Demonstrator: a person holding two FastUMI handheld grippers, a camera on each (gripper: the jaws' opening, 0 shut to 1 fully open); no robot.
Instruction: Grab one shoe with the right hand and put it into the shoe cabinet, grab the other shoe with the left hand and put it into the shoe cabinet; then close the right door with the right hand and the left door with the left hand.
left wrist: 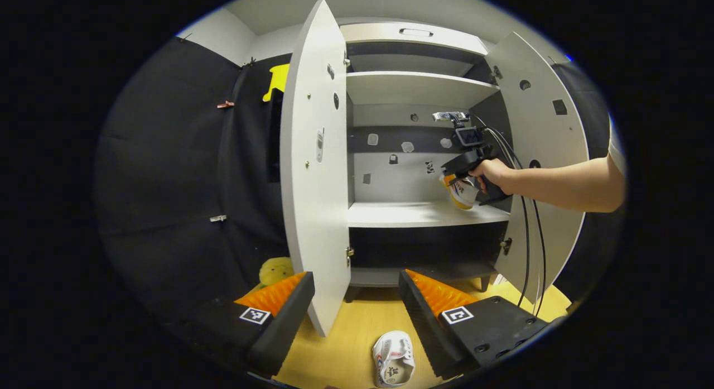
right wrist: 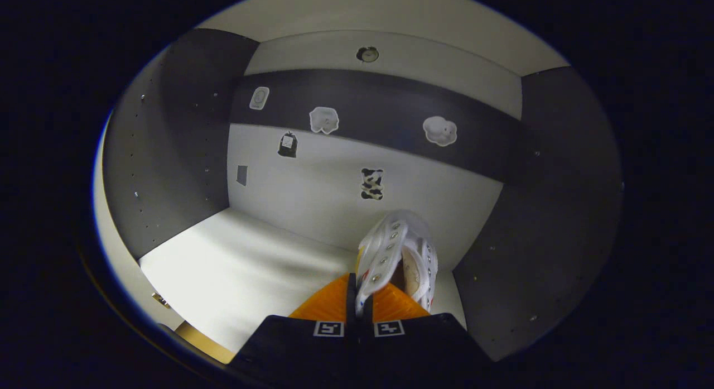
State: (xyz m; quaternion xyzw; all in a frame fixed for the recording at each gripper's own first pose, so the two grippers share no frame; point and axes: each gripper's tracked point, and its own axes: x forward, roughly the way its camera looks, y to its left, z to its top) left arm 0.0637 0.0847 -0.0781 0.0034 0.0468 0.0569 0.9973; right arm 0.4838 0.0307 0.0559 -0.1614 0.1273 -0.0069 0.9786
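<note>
White shoe point(right wrist: 399, 249) pinched in my right gripper point(right wrist: 360, 308), over cabinet shelf's point(right wrist: 234, 266) right-rear corner. My left gripper point(left wrist: 357, 305) gapes wide w/ nothing in it, 2nd shoe point(left wrist: 393, 358) on floor below.

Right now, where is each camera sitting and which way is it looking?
Left gripper view: rides the open left gripper low over the yellow floor, facing the white shoe cabinet with both doors open; a white shoe lies below; a hand and forearm reach in.
Right gripper view: rides the right gripper inside the cabinet, facing its back wall, shut on the other white shoe above the white shelf.
Shared: the held shoe, shelf and back-wall stickers.
</note>
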